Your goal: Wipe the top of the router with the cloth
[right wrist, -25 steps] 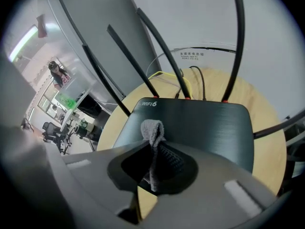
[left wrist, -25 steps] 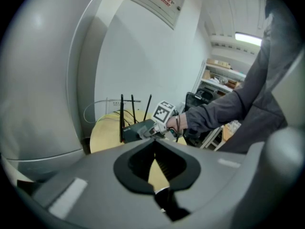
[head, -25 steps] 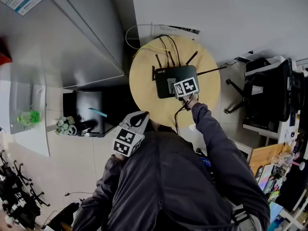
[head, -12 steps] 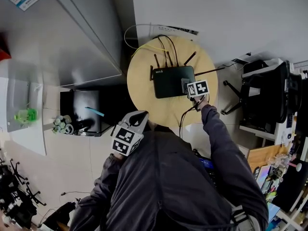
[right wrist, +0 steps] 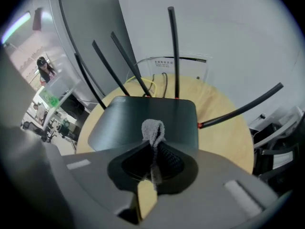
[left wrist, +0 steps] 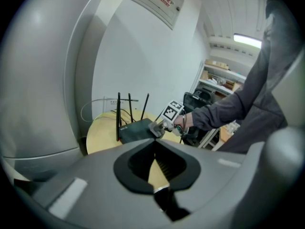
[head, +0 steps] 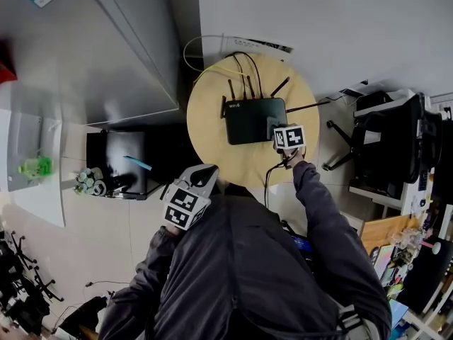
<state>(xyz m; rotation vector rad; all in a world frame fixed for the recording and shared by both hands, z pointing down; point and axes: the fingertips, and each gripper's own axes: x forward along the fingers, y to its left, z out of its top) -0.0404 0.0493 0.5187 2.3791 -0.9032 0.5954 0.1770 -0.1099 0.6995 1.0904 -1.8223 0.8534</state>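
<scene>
Router (head: pixel 253 121) sits toward 12 o'clock on the round table (head: pixel 233 167), with the right gripper (head: pixel 272 127) clamping the grey cloth (right wrist: pixel 153 129) over its 3 o'clock edge and the left gripper (head: pixel 205 176), jaws together and empty, at the table's 7 o'clock.
</scene>
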